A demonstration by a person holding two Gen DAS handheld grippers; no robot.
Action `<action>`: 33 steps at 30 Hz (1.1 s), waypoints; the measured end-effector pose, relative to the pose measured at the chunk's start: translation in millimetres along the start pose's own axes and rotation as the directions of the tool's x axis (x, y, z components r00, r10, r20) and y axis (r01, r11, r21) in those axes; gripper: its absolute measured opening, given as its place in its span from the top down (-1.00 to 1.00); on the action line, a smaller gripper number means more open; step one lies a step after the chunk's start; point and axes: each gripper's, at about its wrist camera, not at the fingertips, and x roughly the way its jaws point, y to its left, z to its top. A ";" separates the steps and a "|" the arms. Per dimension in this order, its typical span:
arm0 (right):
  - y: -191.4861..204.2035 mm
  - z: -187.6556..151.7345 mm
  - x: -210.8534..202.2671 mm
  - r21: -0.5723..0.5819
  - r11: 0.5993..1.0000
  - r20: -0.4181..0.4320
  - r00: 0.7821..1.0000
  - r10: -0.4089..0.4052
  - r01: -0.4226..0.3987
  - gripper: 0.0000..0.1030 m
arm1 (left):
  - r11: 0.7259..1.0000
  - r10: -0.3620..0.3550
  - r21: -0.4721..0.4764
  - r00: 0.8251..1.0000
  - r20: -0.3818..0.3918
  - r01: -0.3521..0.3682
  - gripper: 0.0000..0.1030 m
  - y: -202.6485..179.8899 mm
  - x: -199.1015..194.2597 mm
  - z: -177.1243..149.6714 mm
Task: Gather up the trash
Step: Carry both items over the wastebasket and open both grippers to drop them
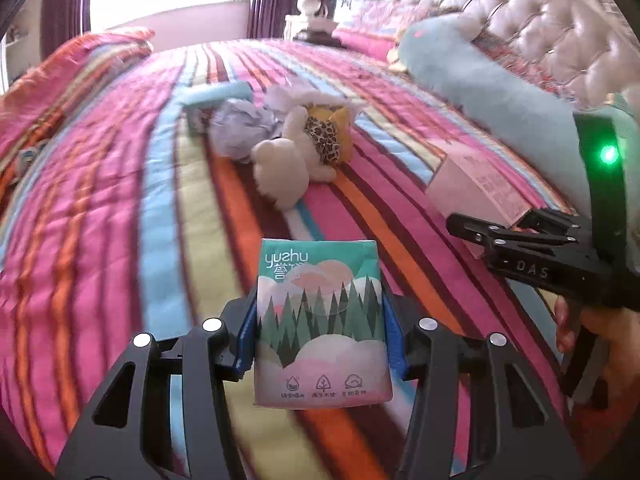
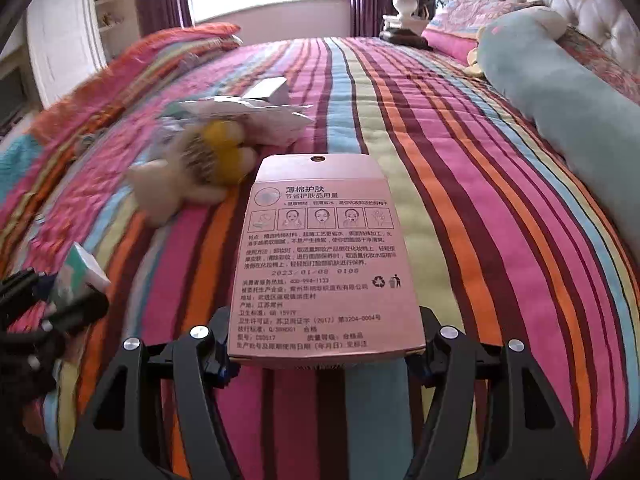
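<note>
My left gripper (image 1: 320,336) is shut on a green tissue pack (image 1: 320,320) with a forest print, held above the striped bed. My right gripper (image 2: 324,344) is shut on a flat pink box (image 2: 324,256) with printed text. In the left wrist view the right gripper (image 1: 520,240) shows at the right with the pink box (image 1: 476,184). In the right wrist view the left gripper (image 2: 52,304) shows at the left edge with the tissue pack (image 2: 80,276). A crumpled grey paper ball (image 1: 240,128) and a white wrapper (image 2: 256,120) lie further along the bed.
A plush rabbit (image 1: 296,152) lies mid-bed beside the paper ball. A small teal box (image 1: 216,96) lies behind it. A white box (image 2: 268,88) lies on the bed. A long blue plush pillow (image 2: 560,92) lies along the tufted headboard (image 1: 520,12). A folded quilt (image 2: 160,52) sits at the far left.
</note>
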 end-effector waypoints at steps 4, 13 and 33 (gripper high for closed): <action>10.1 -50.2 -55.3 -0.002 0.995 0.045 0.994 0.098 -0.098 -0.18 | 1.000 -0.024 0.009 0.999 0.038 0.024 0.02 -1.2 -66.4 -52.9; 55.8 -191.7 -167.2 -0.055 0.959 0.002 0.960 0.280 -0.279 -0.18 | 0.996 -0.077 0.035 0.994 -0.079 0.080 0.02 -46.9 -160.4 -221.0; 113.8 -356.8 -66.5 -0.097 0.978 -0.491 0.864 0.112 -0.183 -0.19 | 0.994 -0.076 -0.109 0.802 -0.593 0.013 0.02 -72.2 -54.4 -409.9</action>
